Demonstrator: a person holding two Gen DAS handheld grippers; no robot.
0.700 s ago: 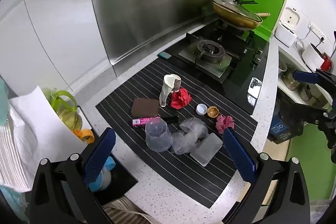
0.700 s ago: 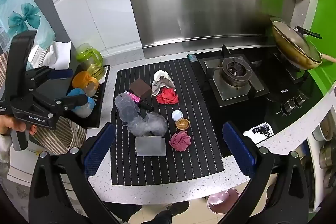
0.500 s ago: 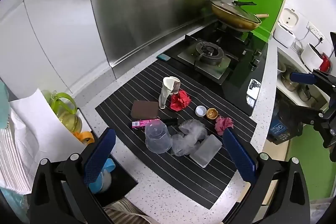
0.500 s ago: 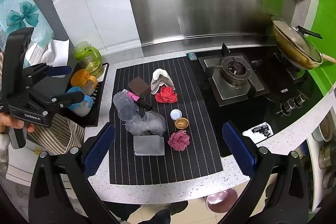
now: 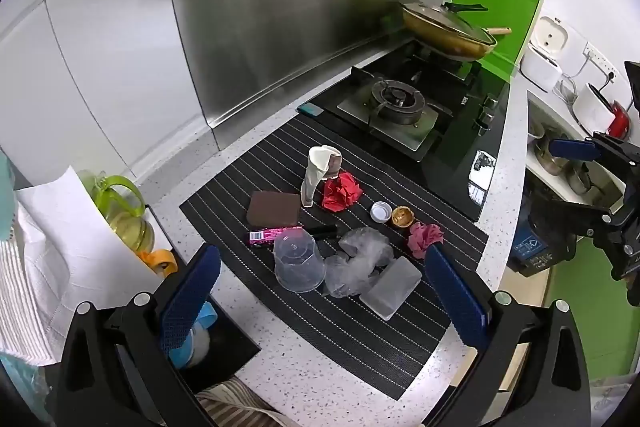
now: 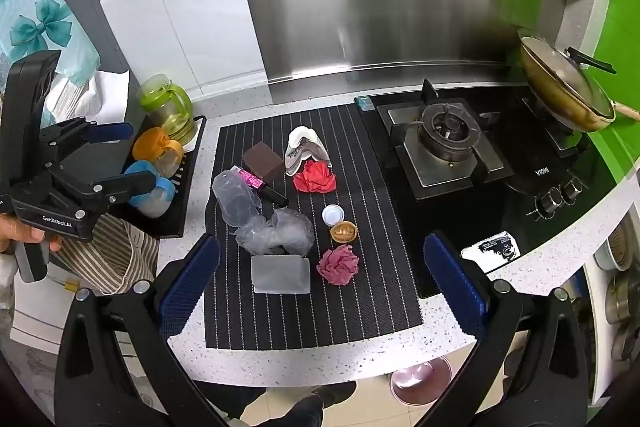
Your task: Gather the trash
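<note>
Both hand-held grippers hang above the bench, jaws wide apart, nothing between them: left hand-held gripper (image 5: 320,291), right hand-held gripper (image 6: 320,283). Versus the frames a moment earlier, almost nothing changed. The left view has shifted slightly, so the clutter sits a touch lower and closer in frame; no item moved. Judgement: still the approach phase, no pickup started.

Trash all sits on the striped mat (image 6: 372,299):
- red crumpled paper (image 6: 315,177) just beside the white folded carton (image 6: 304,147)
- pink crumpled paper (image 6: 339,264) near the front edge
- crumpled clear plastic bag (image 6: 276,231) touching the clear plastic cup (image 6: 236,201), which lies on its side
- frosted flat lid (image 6: 281,273) in front of the bag
- white bottle cap (image 6: 333,215) and brown nutshell-like piece (image 6: 343,231), side by side
- pink wrapper (image 6: 252,179) against the brown block (image 6: 264,159)

Hard to tell: no bin is clearly identified. A dark container with a recycling mark (image 5: 532,247) sits below the bench edge, partly hidden. The striped fabric bag (image 6: 108,259) under the left hand-held gripper may be the receptacle; its opening is not visible. Wrapper text is unreadable.
</note>
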